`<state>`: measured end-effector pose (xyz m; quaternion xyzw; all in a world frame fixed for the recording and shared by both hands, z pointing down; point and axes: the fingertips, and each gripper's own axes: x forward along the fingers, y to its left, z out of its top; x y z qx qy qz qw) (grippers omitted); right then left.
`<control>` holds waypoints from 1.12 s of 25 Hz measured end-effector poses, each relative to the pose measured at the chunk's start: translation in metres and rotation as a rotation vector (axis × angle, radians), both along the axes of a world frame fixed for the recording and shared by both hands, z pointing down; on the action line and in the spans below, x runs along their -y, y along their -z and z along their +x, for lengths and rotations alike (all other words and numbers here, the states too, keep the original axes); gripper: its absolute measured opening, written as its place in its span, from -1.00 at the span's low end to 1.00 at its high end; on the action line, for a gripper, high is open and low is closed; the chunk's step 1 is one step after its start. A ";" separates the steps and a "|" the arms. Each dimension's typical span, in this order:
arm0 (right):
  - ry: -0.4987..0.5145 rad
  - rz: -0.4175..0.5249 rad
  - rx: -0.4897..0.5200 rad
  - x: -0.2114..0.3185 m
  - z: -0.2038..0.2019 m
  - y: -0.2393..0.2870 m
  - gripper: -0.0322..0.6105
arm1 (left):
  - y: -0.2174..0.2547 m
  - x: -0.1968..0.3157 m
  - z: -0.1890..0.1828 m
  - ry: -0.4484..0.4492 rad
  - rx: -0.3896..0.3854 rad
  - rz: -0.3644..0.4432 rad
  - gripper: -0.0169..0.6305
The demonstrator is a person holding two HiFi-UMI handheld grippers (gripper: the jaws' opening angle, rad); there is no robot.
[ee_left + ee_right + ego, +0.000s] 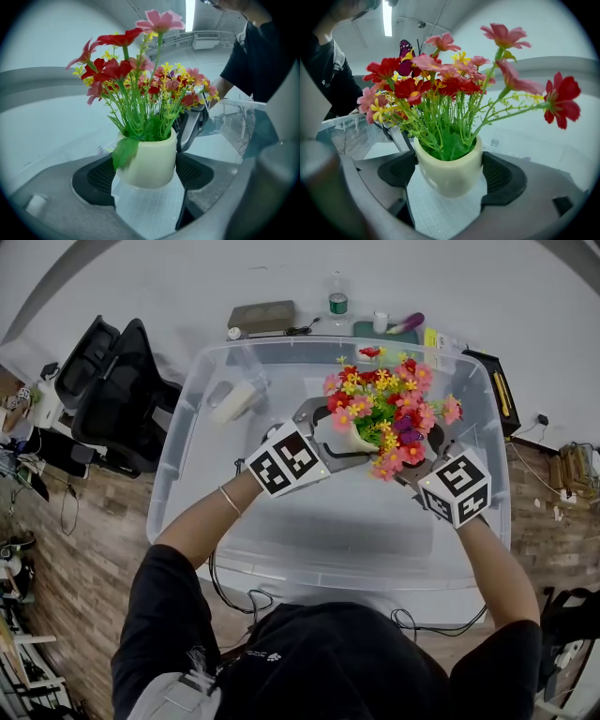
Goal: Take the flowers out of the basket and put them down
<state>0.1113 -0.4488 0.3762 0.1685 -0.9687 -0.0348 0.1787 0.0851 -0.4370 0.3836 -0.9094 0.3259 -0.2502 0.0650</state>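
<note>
A cream pot [353, 439] of artificial red, pink and yellow flowers [389, 407] is held over the inside of a clear plastic bin [187, 427]. My left gripper [330, 439] is shut on the pot from the left, and my right gripper [414, 457] is shut on it from the right. In the left gripper view the pot [149, 161] sits pressed between both black pads, with the right gripper [190, 127] behind it. The right gripper view shows the pot [450, 169] clamped the same way, with flowers [454, 84] spreading above it.
A pale bottle-like object [234, 401] lies in the bin's far left corner. Beyond the bin stand a brown box [262, 315], a small bottle [338, 298] and a teal item [389, 331]. A black chair [112, 390] is at the left, and cables [234, 596] run under the bin's near edge.
</note>
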 end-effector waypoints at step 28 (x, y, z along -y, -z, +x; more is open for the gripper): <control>0.001 0.015 0.016 0.001 0.000 0.010 0.50 | 0.011 0.001 0.000 -0.003 0.002 0.031 0.26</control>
